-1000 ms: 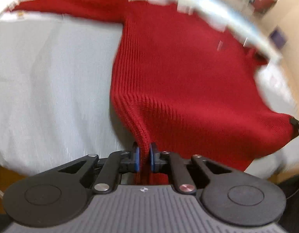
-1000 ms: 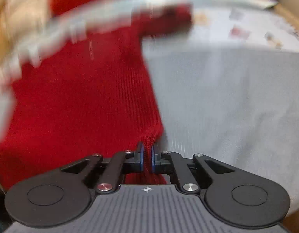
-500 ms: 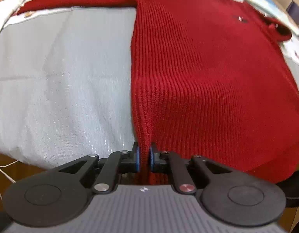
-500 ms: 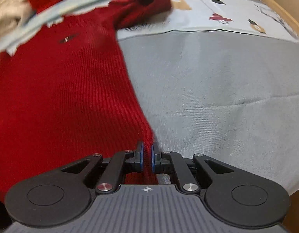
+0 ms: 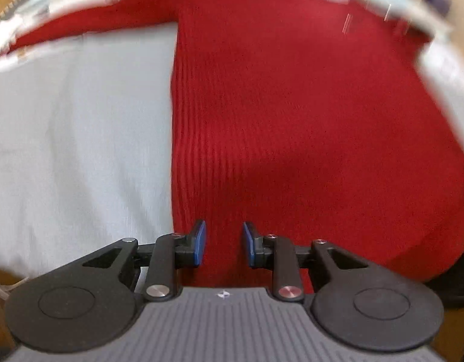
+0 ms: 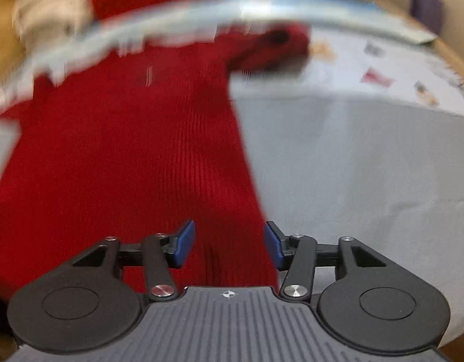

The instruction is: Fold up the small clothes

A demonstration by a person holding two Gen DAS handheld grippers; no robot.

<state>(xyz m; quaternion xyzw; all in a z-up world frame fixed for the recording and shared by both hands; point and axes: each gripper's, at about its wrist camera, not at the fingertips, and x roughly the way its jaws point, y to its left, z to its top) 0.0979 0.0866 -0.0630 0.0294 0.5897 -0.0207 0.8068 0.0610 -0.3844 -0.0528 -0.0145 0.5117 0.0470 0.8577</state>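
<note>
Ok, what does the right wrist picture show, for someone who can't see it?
A red sweater lies flat on a grey cloth. The right hand-held gripper is opening over the sweater's edge, its blue pads off the knit.

1. One red knitted sweater (image 5: 292,120) lay spread out, with one sleeve showing in each wrist view.
2. One grey cloth (image 6: 352,166) covered the surface beneath it.
3. Two grippers were there: the left gripper (image 5: 222,242) and the right gripper (image 6: 228,242), each with two blue pads.
</note>
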